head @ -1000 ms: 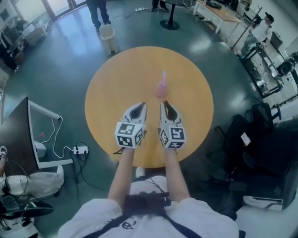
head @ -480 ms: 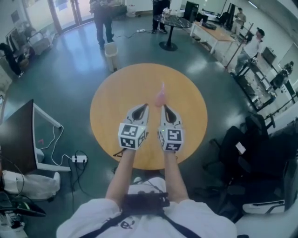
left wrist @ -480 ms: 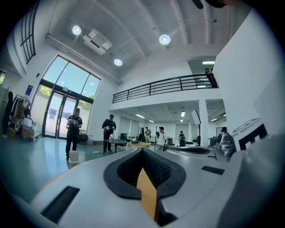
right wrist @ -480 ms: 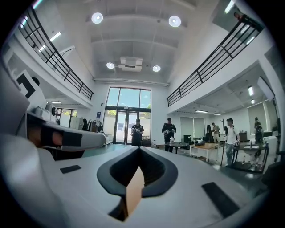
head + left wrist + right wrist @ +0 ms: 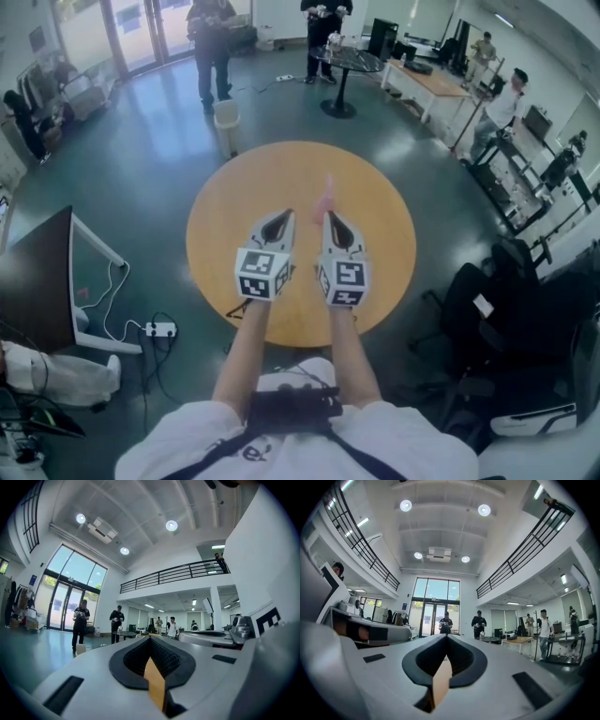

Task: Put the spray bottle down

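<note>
Spray bottle [image 5: 325,198] stands on the bench [image 5: 225,220]; placement judged complete. On my left gripper [image 5: 284,214] and right gripper [image 5: 328,217] the jaws are closed and empty (next: withdraw without knocking it).

The location is a large open-plan office or laboratory hall with a double-height ceiling. The gripper views show recessed ceiling lights [image 5: 405,505], a ceiling air-conditioning unit [image 5: 439,552] and a mezzanine railing [image 5: 173,573] along an upper gallery. In the head view, a round wooden table [image 5: 234,216] stands on a polished grey-green floor [image 5: 141,141]. Tall glazed doors [image 5: 141,23] are at 11 o'clock, a small black pedestal table [image 5: 342,61] at 12 o'clock, a long desk [image 5: 436,80] at 1 o'clock, black office chairs [image 5: 487,300] at 3 o'clock, and a monitor [image 5: 37,281] and a power strip [image 5: 161,330] at 8 to 9 o'clock. Several people [image 5: 208,37] stand about the hall.
</note>
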Demonstrator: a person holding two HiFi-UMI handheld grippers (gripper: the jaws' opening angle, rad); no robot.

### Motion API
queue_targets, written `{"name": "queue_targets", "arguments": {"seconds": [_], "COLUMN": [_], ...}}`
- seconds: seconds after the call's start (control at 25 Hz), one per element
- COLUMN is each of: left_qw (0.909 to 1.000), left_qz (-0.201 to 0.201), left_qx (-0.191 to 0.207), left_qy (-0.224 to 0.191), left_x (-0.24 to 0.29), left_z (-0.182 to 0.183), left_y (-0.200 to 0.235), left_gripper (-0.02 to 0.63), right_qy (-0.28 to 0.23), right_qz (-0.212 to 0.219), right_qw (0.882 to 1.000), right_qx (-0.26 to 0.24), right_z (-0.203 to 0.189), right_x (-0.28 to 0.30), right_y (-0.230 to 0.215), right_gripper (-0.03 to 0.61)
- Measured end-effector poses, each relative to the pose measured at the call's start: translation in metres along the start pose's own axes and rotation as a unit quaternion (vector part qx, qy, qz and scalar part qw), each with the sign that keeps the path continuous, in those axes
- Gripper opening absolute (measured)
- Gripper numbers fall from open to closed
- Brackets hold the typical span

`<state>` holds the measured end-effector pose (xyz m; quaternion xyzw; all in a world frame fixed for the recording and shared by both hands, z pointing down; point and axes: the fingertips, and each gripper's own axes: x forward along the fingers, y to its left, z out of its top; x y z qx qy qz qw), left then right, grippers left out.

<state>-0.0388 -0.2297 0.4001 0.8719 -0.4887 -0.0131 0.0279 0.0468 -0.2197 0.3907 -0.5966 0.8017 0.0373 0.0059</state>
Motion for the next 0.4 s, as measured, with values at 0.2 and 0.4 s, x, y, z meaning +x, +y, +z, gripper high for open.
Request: {"name": "queue_targets", "arguments": {"seconds": [0.2, 0.4], "left_qw": [1.0, 0.9999], "left_qz": [-0.003, -0.009], "left_qx": [0.004, 0.008], "left_qy": [-0.001, 0.005], "left_x": [0.002, 0.008], "left_z": [0.004, 0.003], "left_y": [0.005, 0.004], "left_gripper": [0.012, 0.012], "right_qy": [-0.017, -0.018], "right_qz": [0.0, 0.009], "right_qw": [1.0, 1.0], "right_qx": [0.004, 0.005], "right_z": [0.012, 0.011], "right_x": [0.008, 0.017], "right_y": [-0.001, -0.002], "right_gripper": [0.023, 0.023]}}
